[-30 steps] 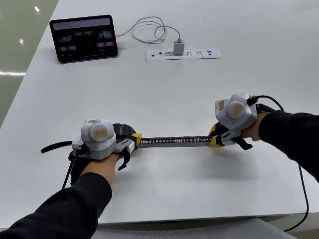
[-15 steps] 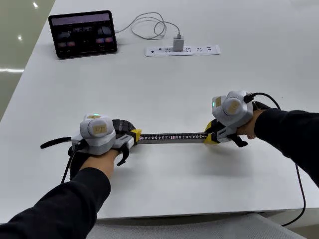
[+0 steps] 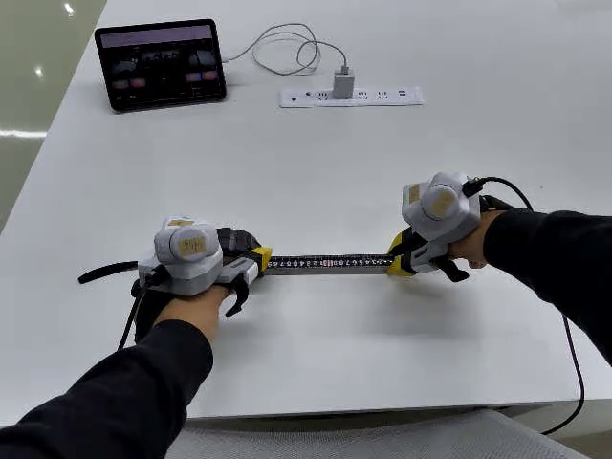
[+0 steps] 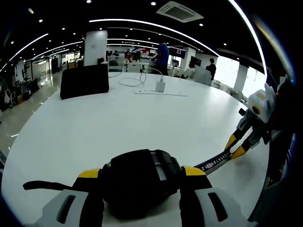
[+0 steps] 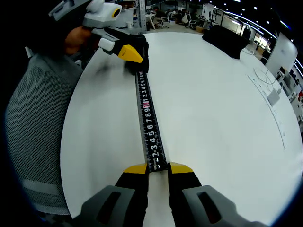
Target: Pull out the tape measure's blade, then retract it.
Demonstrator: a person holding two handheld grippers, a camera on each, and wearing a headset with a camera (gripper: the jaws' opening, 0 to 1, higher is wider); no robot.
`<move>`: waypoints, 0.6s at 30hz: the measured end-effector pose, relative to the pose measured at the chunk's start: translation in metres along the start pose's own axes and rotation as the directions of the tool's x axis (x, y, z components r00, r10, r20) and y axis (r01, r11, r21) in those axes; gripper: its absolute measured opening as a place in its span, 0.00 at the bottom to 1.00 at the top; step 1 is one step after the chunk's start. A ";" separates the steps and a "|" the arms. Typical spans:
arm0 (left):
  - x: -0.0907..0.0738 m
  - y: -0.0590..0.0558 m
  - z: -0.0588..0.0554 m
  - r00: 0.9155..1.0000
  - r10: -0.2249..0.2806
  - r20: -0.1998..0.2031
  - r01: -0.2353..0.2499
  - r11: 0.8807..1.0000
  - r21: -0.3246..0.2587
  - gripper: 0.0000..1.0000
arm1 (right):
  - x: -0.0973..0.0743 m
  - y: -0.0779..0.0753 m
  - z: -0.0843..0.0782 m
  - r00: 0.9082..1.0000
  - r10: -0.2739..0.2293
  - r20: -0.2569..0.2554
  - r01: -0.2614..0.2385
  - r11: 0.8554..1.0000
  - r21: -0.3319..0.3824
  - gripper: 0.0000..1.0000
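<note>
The tape measure's black case (image 3: pixel 235 243) lies on the white table, and my left gripper (image 3: pixel 251 269) is shut on it. In the left gripper view the case (image 4: pixel 141 182) sits between the yellow-tipped jaws of the left gripper (image 4: pixel 142 173). The black blade (image 3: pixel 328 261) runs flat along the table to the right. My right gripper (image 3: pixel 396 265) is shut on the blade's end. In the right gripper view the numbered blade (image 5: pixel 148 120) stretches from the right gripper (image 5: pixel 158 168) to the case (image 5: pixel 141 53) held by the left gripper (image 5: pixel 129 51).
A dark tablet (image 3: pixel 161 64) stands at the far left of the table (image 3: pixel 316 182). A white power strip (image 3: pixel 382 97) with a charger and coiled cable lies at the back. The case's black strap (image 3: pixel 105 276) trails left. The table's front edge is close to me.
My right gripper has moved a little left toward the case with the blade's end, so the exposed blade is shorter. The left gripper and case have stayed in place.
</note>
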State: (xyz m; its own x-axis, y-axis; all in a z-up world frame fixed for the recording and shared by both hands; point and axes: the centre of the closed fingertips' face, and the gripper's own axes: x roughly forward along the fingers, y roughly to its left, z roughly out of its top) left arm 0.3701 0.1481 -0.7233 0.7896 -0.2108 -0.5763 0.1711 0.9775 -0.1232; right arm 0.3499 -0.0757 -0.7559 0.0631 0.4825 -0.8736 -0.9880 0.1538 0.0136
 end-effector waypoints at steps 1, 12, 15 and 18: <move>0.000 0.000 0.000 1.000 0.000 0.000 0.000 1.000 0.000 0.61 | 0.000 0.000 0.000 1.000 0.000 0.001 0.000 1.000 -0.005 0.11; 0.000 0.000 0.000 1.000 0.001 0.000 -0.001 1.000 -0.002 0.61 | 0.002 -0.001 0.003 1.000 0.002 -0.005 -0.002 1.000 -0.011 0.11; 0.001 0.000 0.000 1.000 0.002 0.001 -0.002 1.000 -0.003 0.61 | 0.003 -0.001 0.004 1.000 0.003 -0.012 -0.003 1.000 -0.012 0.11; 0.002 0.001 0.000 1.000 0.002 0.000 -0.002 1.000 -0.002 0.61 | 0.003 -0.001 0.004 1.000 0.004 -0.015 -0.005 1.000 -0.017 0.11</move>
State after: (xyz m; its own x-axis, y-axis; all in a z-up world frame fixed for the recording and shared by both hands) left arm 0.3721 0.1486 -0.7243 0.7900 -0.2092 -0.5763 0.1684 0.9779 -0.1240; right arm 0.3519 -0.0704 -0.7567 0.0567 0.4699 -0.8809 -0.9906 0.1367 0.0092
